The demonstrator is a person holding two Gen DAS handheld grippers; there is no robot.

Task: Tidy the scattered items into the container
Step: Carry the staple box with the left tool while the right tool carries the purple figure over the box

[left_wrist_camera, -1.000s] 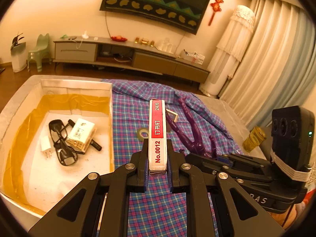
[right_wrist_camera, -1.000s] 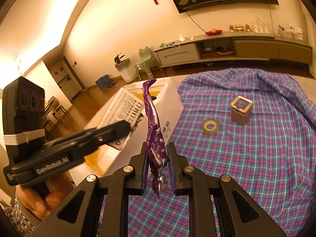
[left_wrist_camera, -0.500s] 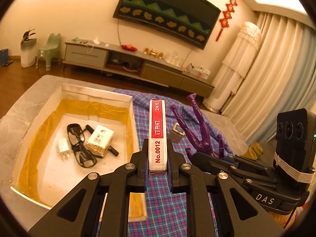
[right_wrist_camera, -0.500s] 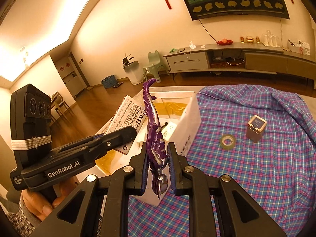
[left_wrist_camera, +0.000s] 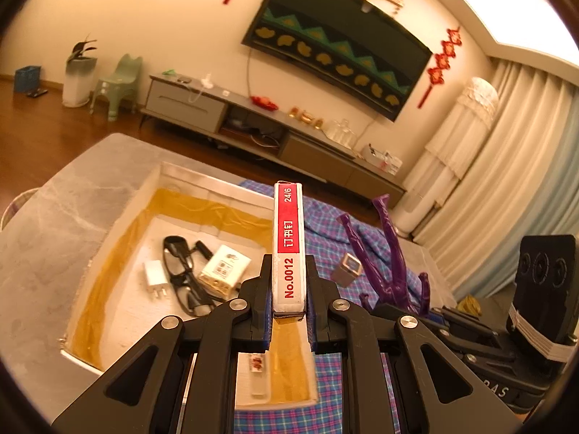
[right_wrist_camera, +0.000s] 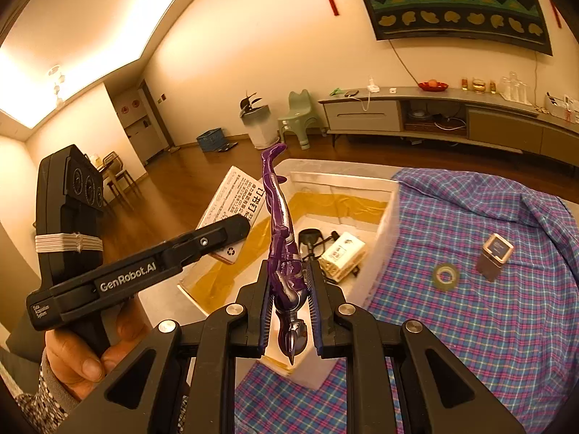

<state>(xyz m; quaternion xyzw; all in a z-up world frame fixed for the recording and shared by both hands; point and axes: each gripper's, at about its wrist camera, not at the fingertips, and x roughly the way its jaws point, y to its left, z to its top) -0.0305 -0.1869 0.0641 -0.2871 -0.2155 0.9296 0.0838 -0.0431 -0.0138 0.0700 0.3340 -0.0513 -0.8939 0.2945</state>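
Carry | left tongs (left_wrist_camera: 288,302) clamp red-white cardboard staple box (left_wrist_camera: 288,249) | right tongs (right_wrist_camera: 289,302) clamp purple plastic figurine (right_wrist_camera: 280,238) | white foam container (left_wrist_camera: 119,217), ten o'clock, awaiting both drops

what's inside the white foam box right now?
The white foam box holds black glasses, a white plug charger, a white carton on a black pen-like thing. The near corner is hidden behind the grippers.

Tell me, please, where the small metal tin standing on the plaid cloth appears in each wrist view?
Left wrist view: the metal tin is just right of centre, between the staple box and the purple figure.
Right wrist view: the tin is at the right, beside the tape roll.
Shared landmark: the white container holding glasses.
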